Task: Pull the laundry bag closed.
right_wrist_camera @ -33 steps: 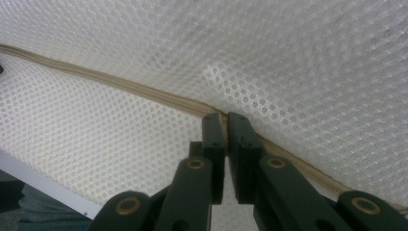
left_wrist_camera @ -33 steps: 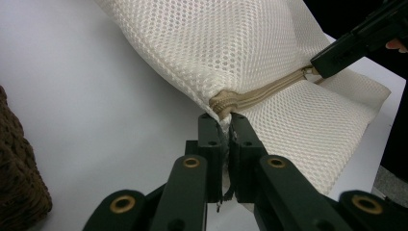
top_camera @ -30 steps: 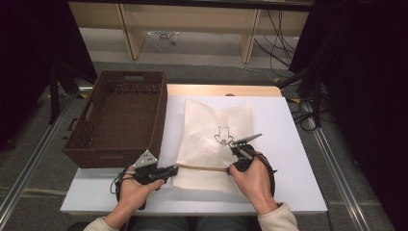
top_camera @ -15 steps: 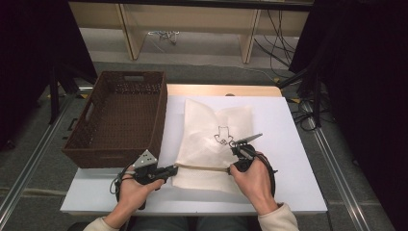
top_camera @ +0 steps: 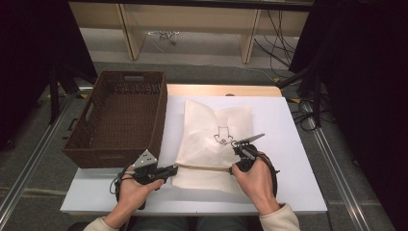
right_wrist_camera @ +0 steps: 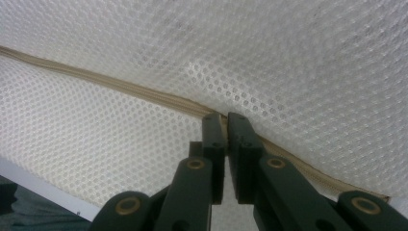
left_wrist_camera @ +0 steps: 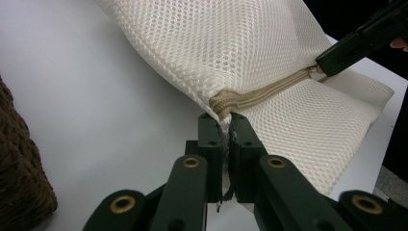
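On the white table (top_camera: 293, 144), both grippers' fingers (left_wrist_camera: 211, 139) clamped on mesh bag's (top_camera: 211, 130) zipper (left_wrist_camera: 269, 91).

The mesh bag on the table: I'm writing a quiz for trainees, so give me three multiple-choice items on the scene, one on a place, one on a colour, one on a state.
1. Where is the basket relative to the mesh bag?
A. On the left gripper's side
B. On the right gripper's side
C. On top of it

2. What colour is the zipper?
A. Red
B. Tan
C. Black

3. How does the left gripper stand?
A. Wide open above the bag
B. Shut on the bag at the zipper's end
C. Inside the basket

Answers: 1 A, the high view shows the basket left of the bag. 2 B, tan tape against white mesh. 3 B, its jaws pinch that corner.
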The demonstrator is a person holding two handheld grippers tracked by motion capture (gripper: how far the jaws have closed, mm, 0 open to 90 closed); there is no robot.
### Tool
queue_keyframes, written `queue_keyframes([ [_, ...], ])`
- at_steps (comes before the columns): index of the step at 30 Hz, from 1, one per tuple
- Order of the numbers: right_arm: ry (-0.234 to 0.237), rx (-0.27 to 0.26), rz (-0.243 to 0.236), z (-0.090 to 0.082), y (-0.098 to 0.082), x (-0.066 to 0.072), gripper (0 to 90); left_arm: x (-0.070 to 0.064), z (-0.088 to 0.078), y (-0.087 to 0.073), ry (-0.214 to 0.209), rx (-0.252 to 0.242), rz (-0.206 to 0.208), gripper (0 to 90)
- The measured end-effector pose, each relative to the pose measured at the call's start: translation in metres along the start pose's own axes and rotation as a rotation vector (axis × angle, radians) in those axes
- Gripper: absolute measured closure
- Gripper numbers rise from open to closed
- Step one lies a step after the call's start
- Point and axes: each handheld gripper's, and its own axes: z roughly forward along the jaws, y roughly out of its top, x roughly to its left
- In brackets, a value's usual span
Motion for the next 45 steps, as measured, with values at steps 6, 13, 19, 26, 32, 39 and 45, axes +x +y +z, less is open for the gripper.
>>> queue_keyframes([
  [6,-0.001,0.025,0.035,-0.0025,-0.0003,0.0023,87.6,0.0001,0.0001,-0.0001,0.001,0.0,-0.002,85.0],
  [13,-0.001,0.03,0.043,-0.0023,-0.0005,0.0022,87.6,0.0001,0.0003,-0.0005,0.0,-0.003,-0.003,85.0],
  [19,0.0,-0.006,-0.025,0.0001,0.0,-0.0038,87.6,0.0002,0.0,-0.0002,-0.001,0.001,-0.003,85.0],
  [26,-0.008,0.001,-0.007,-0.0011,-0.0001,-0.0029,87.6,-0.0001,-0.0001,0.0001,0.003,0.004,-0.002,85.0],
  [32,-0.012,0.027,0.022,-0.0032,-0.0011,-0.0002,87.6,0.0003,0.0002,0.0002,-0.008,-0.003,0.011,85.0],
  [39,-0.009,0.031,0.034,-0.0036,-0.0017,-0.0018,87.7,0.0001,-0.0005,0.0004,-0.003,-0.001,0.005,85.0],
  [45,-0.004,0.028,0.039,-0.0052,-0.0024,-0.002,87.6,-0.0007,-0.0002,0.0002,0.004,-0.005,0.003,85.0],
])
